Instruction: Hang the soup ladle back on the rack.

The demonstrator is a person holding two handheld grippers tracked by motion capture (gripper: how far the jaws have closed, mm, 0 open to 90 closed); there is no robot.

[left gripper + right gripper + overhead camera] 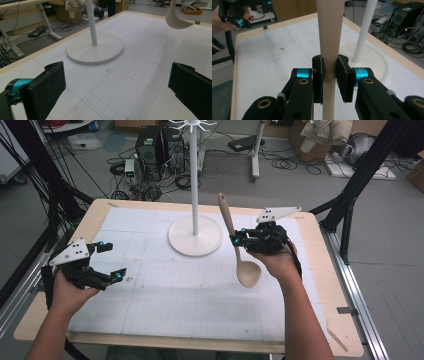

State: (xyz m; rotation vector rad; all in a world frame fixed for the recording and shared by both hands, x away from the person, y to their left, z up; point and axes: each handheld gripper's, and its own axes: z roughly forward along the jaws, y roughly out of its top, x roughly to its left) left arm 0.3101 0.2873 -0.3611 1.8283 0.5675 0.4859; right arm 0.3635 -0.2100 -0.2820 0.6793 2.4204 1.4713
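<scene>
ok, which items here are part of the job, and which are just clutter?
In the job:
- wooden spoon, clamped in the right claw
- white stand with hooks on top
- left claw, open, idle

Lying about:
- wooden strip at the table edge
- computer towers and cables on the floor

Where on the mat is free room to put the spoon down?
The mat is bare between the left gripper and the spoon, and along its near edge. The far middle is crowded: the stand sits there, with the right gripper beside it.
</scene>
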